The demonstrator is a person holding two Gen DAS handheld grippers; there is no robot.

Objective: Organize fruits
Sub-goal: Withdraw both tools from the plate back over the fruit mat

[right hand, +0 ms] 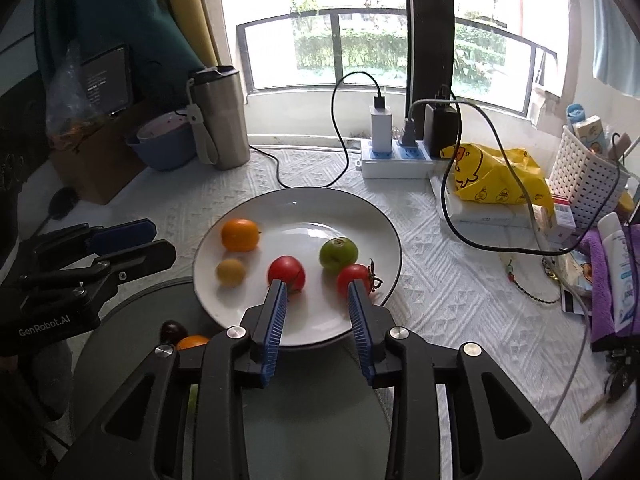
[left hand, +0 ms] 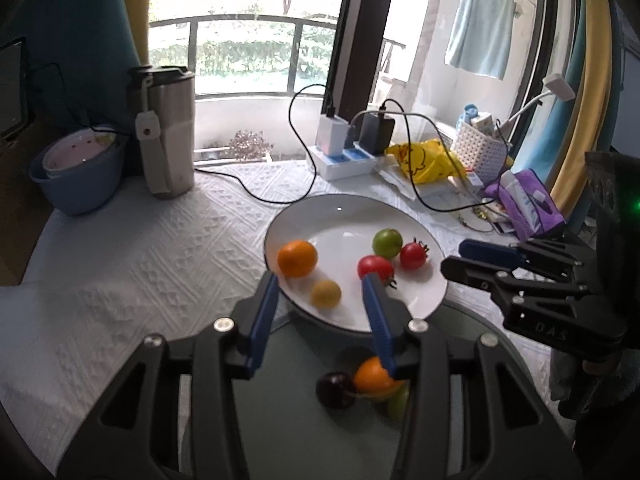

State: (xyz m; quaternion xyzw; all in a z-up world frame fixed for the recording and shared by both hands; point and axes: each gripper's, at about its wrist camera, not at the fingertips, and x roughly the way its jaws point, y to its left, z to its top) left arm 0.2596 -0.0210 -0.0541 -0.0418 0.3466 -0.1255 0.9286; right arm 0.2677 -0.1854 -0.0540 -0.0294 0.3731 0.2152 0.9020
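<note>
Hovering nearest the cameras, the left tool has its blue pads parted with nothing between them, and the right tool likewise stands slightly apart and empty; both point down at the fruit, probably so the next grab can be lined up. Right below them lies a dark glass plate carrying a dark plum-like fruit, an orange touching it, and a green fruit mostly hidden behind the left tool's finger. Those three look like the pieces yet to be moved, or a second group; which, I cannot tell.

Just beyond, overlapping the dark plate's far edge, sits the white plate. On it the fruit is sorted loosely by colour: a second orange and a small yellow fruit on the left, a red tomato in the middle, and a green tomato touching a stemmed red tomato on the right.

Farther back on the counter stand a steel tumbler, a power strip and a yellow bag, well apart from the work.
</note>
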